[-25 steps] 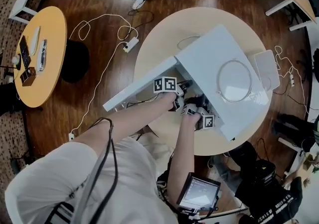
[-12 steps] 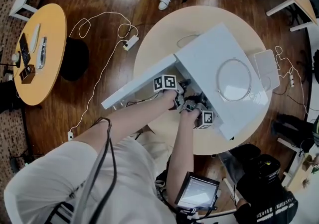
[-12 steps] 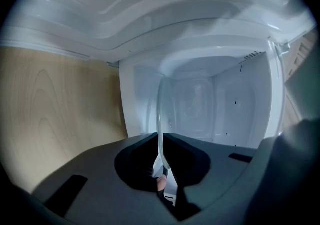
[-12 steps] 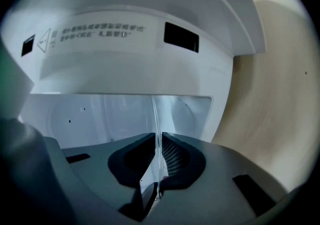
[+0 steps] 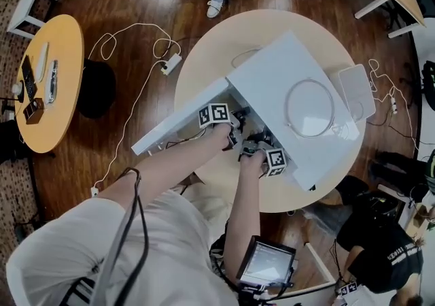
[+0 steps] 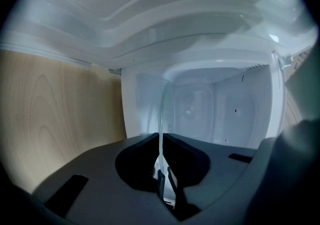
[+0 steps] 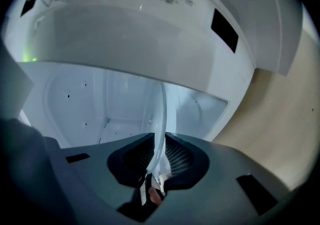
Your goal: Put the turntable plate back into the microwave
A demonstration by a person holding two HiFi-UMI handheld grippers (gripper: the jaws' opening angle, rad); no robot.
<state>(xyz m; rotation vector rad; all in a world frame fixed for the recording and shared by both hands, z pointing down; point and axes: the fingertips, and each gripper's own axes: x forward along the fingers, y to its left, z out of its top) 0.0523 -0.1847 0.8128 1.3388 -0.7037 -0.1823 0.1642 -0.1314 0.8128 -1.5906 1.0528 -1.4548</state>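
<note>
Jaws of left gripper just closed tighter onto turntable plate.

The right gripper has its jaws pressed on the rim of the clear glass turntable plate, which stands edge-on toward 12 o'clock before the open white microwave, with the wooden table at 3 o'clock.

Head view dim; both gripper views fisheye-bent with black corners, microwave cavity pale, jaws shadowed.
</note>
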